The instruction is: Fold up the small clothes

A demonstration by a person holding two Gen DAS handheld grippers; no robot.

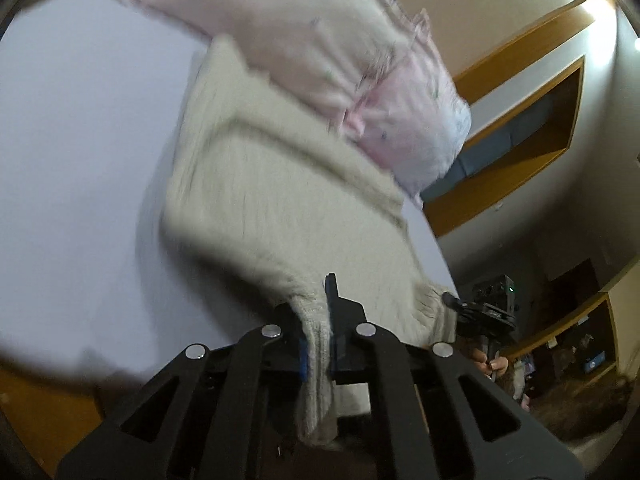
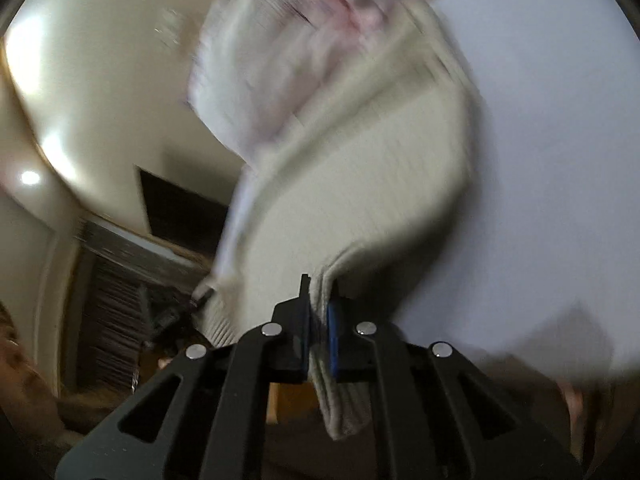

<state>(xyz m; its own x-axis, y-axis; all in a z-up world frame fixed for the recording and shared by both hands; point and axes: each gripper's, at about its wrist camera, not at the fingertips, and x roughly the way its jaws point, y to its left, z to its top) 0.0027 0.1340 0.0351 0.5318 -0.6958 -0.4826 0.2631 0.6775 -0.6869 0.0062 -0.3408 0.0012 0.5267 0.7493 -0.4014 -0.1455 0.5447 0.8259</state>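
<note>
A white worktop (image 1: 72, 152) is filling most of both wrist views, tilted steeply by the camera angle, with a strip of brown wood showing past its near edge. Lying across it is a cream ribbed knit garment (image 1: 280, 200), the largest piece of clothing here; it is spreading from the middle of the worktop toward the cameras, and its near hem is lifting off the surface where both tools are gripping it. Everything is smeared by motion blur, so its exact shape cannot be told.

A pale pink garment (image 1: 320, 48) with small printed marks is lying beyond the cream knit, overlapping its far edge and reaching the worktop's far side. In the right wrist view the same pink garment (image 2: 280, 64) is appearing at the top, again on the far part of the cream knit garment (image 2: 360, 184), with the worktop (image 2: 540, 160) to the right.

The left tongs (image 1: 320, 336) are clamped on a ribbed corner of the cream knit, a fold of fabric hanging down between the blue-padded jaws. The right tongs (image 2: 319, 332) are likewise closed tight on another bunched ribbed edge of the same garment, cloth trailing below the jaws.

In the left wrist view the right tongs (image 1: 452, 300) are showing at the knit's other corner, blurred.
</note>
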